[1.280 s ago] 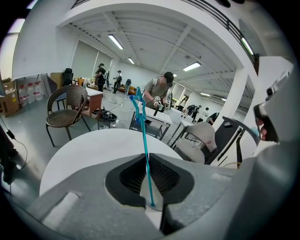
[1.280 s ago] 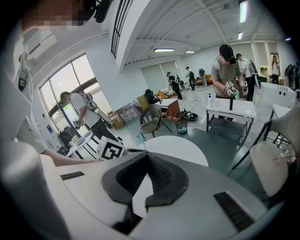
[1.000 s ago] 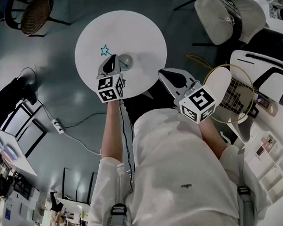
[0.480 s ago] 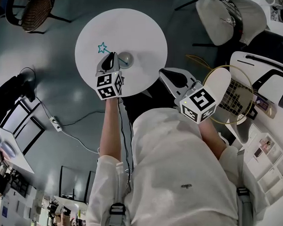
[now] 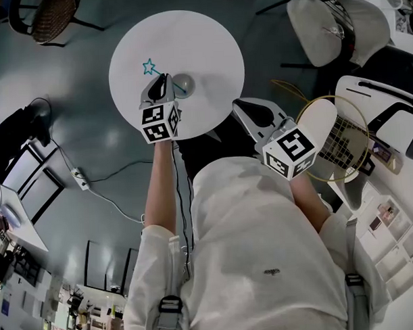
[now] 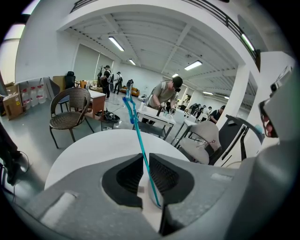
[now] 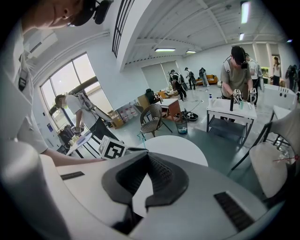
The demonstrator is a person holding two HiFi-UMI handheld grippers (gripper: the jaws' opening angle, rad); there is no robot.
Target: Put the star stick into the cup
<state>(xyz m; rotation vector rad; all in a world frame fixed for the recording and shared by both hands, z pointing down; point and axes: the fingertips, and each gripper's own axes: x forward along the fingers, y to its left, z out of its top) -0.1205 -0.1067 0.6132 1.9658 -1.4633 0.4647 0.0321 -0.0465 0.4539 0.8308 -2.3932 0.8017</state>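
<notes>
Teal plastic is what catches the eye: the star stick [image 6: 136, 126] stands between the 2 jaws of the left gripper [image 6: 143, 157], which are pressed in against its thin shaft, so that gripper has firm hold of it. In the left gripper view the shaft runs down past the jaws, and its lower end meets a pale, cloudy shape right under them, which I take for the cup [image 5: 184, 82]. From overhead the cup stands on the round white table [image 5: 209, 46], just beside the gripper's nose, with the star head off to its left.

Over the last 1 second very little has changed. The left gripper has kept its place by the cup, and the star head has drifted only a touch farther left, as if the stick were leaning over slightly. The cup has not shifted on the table.

The right gripper [image 5: 253, 115] has stayed put off the table's near edge, well apart from the cup, its jaws drawn together with nothing between them.

To my eye the carrying is over and the placing is nearly done: the stick's foot seems to be in the cup or at its mouth, though no view shows the rim clearly enough to be sure. Letting go is the step left.
</notes>
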